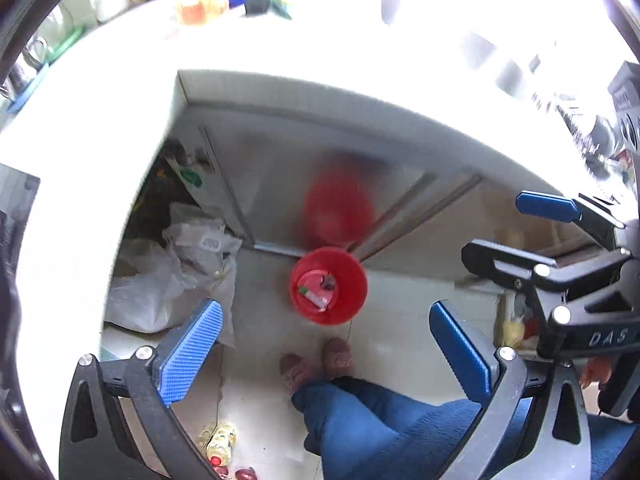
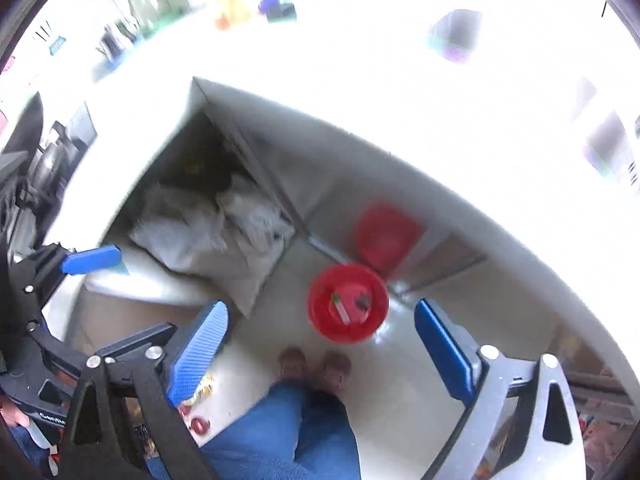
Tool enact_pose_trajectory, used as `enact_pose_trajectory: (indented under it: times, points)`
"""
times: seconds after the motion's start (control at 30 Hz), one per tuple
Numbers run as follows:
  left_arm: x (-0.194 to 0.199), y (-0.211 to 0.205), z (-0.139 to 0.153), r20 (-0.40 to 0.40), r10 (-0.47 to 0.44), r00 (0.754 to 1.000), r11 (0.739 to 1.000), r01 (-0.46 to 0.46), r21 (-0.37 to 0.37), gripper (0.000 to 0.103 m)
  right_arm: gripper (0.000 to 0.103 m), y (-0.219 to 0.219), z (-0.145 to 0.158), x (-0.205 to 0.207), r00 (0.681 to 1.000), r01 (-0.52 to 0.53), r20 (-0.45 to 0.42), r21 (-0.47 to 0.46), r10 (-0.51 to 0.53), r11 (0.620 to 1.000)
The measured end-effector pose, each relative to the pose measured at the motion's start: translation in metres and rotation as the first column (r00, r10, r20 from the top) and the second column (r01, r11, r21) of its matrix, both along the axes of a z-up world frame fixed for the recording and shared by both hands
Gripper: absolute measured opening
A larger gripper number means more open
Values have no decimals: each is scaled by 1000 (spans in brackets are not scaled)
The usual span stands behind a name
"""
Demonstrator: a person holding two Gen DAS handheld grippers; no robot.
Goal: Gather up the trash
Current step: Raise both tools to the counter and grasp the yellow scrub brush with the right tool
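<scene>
**Red bin on the floor, both grippers spread and empty**

One white countertop, smooth and overexposed, bends in an L around the floor space. Under it stand pale cabinet doors with a glossy face that mirrors a red blur. One heap of crumpled, translucent white plastic bags lies in the corner, beside the cabinet. The person's legs in soft blue trousers end in two fuzzy pink slippers on the light tiled floor.

One round red plastic bin stands open on the floor just ahead of the slippers, near the cabinet base. It holds trash: one small tube-like piece and one dark scrap.

The left gripper holds its two ribbed blue pads wide apart, gripping nothing. The right gripper is likewise spread and empty.
</scene>
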State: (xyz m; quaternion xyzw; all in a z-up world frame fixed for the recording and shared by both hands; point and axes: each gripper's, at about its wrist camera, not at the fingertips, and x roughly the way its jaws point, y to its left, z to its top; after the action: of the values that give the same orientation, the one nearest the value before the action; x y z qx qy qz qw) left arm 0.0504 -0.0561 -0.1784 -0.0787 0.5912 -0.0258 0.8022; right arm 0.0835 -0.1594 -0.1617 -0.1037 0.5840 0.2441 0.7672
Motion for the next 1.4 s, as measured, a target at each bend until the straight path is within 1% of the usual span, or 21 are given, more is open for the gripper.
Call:
enact_pose_trajectory:
  times: [0.07, 0.13, 0.3, 0.4, 0.5, 0.63, 0.73, 0.8, 0.83, 0.9, 1.0, 1.07, 1.2, 1.33, 1.4]
  points:
    - [5, -2, 19, 31, 3, 1000, 999, -4, 32, 103, 96, 4, 18, 5, 999, -18, 36, 8, 18, 1000]
    - [9, -2, 34, 58, 9, 998, 999, -12, 49, 103, 96, 8, 33, 9, 997, -32, 73, 13, 31, 999]
    - [21, 6, 64, 110, 30, 994, 997, -37, 63, 103, 96, 17, 65, 22, 988, -74, 142, 40, 68, 996]
    - [33, 15, 78, 129, 38, 991, 995, -50, 88, 103, 96, 21, 88, 29, 970, -110, 222, 38, 98, 993]
    - [49, 29, 96, 157, 45, 987, 993, -62, 105, 103, 96, 26, 103, 40, 954, -141, 273, 46, 123, 989]
    - [74, 47, 110, 190, 44, 981, 990, -68, 125, 103, 98, 34, 110, 65, 944, -123, 312, 38, 105, 992]
    - [95, 62, 118, 202, 36, 979, 991, -61, 119, 103, 99, 39, 113, 81, 940, -105, 330, 29, 90, 994]
    - [109, 75, 121, 197, 38, 980, 991, -63, 118, 103, 99, 43, 116, 87, 920, -68, 387, 17, 56, 998]
    - [116, 79, 123, 194, 39, 980, 991, -63, 122, 103, 100, 45, 121, 93, 916, -57, 399, 21, 44, 998]
    - [132, 90, 126, 200, 36, 979, 990, -63, 126, 103, 101, 52, 125, 105, 918, -44, 395, 27, 30, 999]
    - [155, 107, 129, 209, 39, 977, 991, -64, 115, 103, 101, 63, 122, 125, 924, -26, 383, 15, 19, 1000]
    - [171, 119, 128, 204, 34, 978, 992, -57, 110, 103, 101, 69, 119, 139, 930, -2, 369, 22, -6, 1000]
    - [199, 136, 121, 189, 11, 982, 991, -35, 126, 103, 101, 83, 103, 167, 960, 11, 280, 24, -18, 1000]
    - [221, 151, 107, 160, 8, 987, 993, -27, 116, 103, 101, 95, 82, 191, 971, 34, 236, -15, -29, 999]
    - [230, 157, 100, 149, 3, 989, 993, -20, 112, 103, 101, 99, 70, 203, 980, 53, 196, -33, -45, 998]
